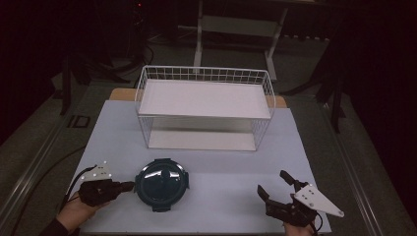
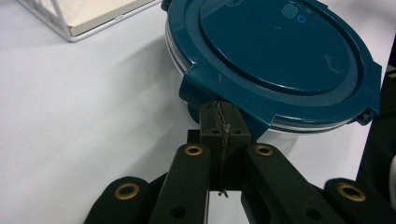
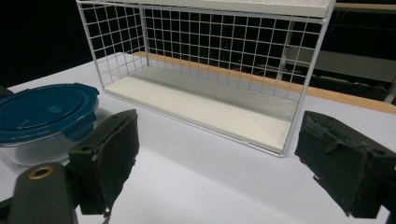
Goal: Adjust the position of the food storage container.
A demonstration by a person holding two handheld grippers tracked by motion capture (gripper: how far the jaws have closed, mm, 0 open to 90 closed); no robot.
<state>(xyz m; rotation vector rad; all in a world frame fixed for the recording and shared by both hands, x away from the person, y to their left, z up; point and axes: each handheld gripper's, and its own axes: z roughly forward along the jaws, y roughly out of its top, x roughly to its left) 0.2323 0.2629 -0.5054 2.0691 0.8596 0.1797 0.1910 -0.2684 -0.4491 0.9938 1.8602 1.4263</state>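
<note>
Dim room surrounded a pale table [image 1: 206,162]; the container [image 1: 162,183] sat lower left of centre. Left gripper [image 1: 129,186] was clenched empty against its lid tab, right gripper [image 1: 275,186] released. Probably approach; next, opening to grasp.

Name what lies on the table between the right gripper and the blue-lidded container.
Nothing: the high view shows bare table from the right gripper to the container.

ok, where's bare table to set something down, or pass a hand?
Bare table between the blue-lidded container and the right gripper. A free strip lies between the container and the wire rack. The rack's bottom shelf is bare. It is crowded where the left gripper reaches the container's rim.
</note>
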